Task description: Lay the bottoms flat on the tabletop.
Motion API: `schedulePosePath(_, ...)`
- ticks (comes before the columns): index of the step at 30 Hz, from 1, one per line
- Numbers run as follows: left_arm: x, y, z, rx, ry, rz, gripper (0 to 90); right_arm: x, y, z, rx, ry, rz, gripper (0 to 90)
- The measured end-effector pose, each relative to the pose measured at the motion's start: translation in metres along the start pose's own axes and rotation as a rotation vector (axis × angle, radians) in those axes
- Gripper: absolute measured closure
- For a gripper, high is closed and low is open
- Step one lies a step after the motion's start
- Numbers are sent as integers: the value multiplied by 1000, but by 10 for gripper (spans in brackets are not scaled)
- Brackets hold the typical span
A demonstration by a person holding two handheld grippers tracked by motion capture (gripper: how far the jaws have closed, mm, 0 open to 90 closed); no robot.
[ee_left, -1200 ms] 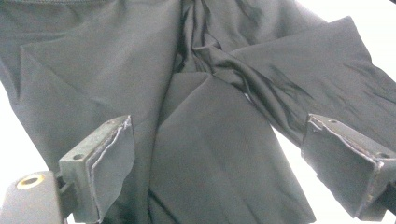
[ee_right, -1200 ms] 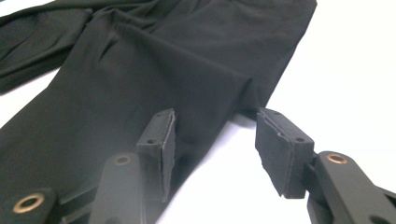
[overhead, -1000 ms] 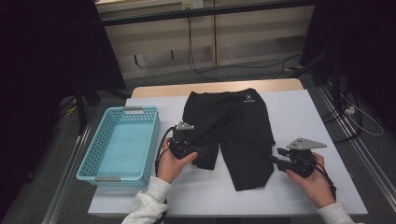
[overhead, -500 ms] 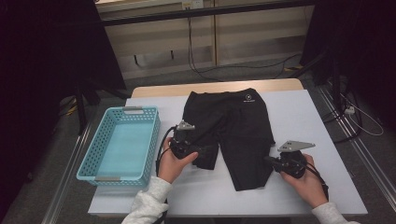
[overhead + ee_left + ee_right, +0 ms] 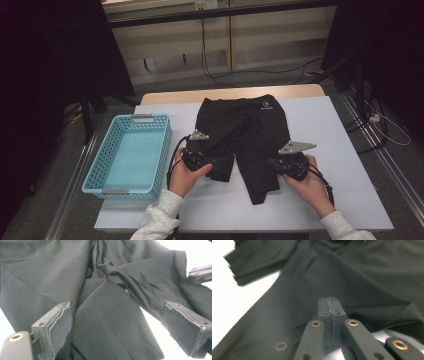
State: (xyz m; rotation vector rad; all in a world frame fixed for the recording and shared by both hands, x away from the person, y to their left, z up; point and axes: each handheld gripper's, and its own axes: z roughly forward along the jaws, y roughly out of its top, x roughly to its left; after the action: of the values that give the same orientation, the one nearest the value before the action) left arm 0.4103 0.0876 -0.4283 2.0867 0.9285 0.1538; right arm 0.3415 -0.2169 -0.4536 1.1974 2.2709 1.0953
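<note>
1. Black shorts [image 5: 250, 137]: spread flat at the centre of the white desk [image 5: 330, 130], waistband toward the upper edge of the high view, both legs toward the lower edge.
2. Right gripper [image 5: 274, 163]: at the outer hem of the leg on the frame's right. A second ago it stood clear of the cloth farther right with jaws apart; it has since moved left to the hem and its jaws have just been closing.
3. Right gripper view: jaws pressed together with a thin edge of the shorts [image 5: 352, 282] pinched between the pads, a detail too small to tell from above.
4. Left gripper [image 5: 220, 167]: at the hem of the other leg, in the same place as a second ago.
5. Left gripper view: jaws wide apart, the folded leg of the shorts [image 5: 107, 322] lying between them, unpressed; the other gripper's tip shows at the right edge.
6. Turquoise basket [image 5: 102, 185]: left of the shorts in the high view, unmoved.
</note>
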Motion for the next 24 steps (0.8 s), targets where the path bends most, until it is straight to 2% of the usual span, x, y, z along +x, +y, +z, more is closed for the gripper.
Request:
schedulePosePath(1,0,0,0,4,0,-1,102,0,-2,5,14,-1,-7,879)
schedulePosePath(2,1,-1,-1,11,2,4,102,1,-4,9,27,-9,-20,824)
schedulePosePath(4,1,-1,-1,5,4,-1,102,2,-4,12,10,-11,-30,732)
schedulePosePath(5,1,-1,-2,6,3,-1,102,3,-3,12,9,-35,-49,652)
schedulePosePath(6,1,-2,-2,3,4,-3,102,2,-2,11,5,-44,-53,644)
schedulePosePath(10,2,-2,-1,-3,9,-12,102,-6,1,-2,-56,-51,15,552)
schedulePosePath(12,2,-1,-2,2,4,-5,102,-10,2,-10,-71,-65,20,555)
schedulePosePath(15,2,1,-2,-5,1,-3,102,-11,0,-19,-85,-62,34,555)
schedulePosePath(17,2,1,-1,-4,3,-5,102,-11,-4,-22,-73,-46,55,571)
schedulePosePath(21,2,2,1,0,-2,-2,102,-12,-14,-23,-28,-29,64,582)
schedulePosePath(24,1,3,1,-3,-2,6,102,-15,-21,-23,-16,-34,89,582)
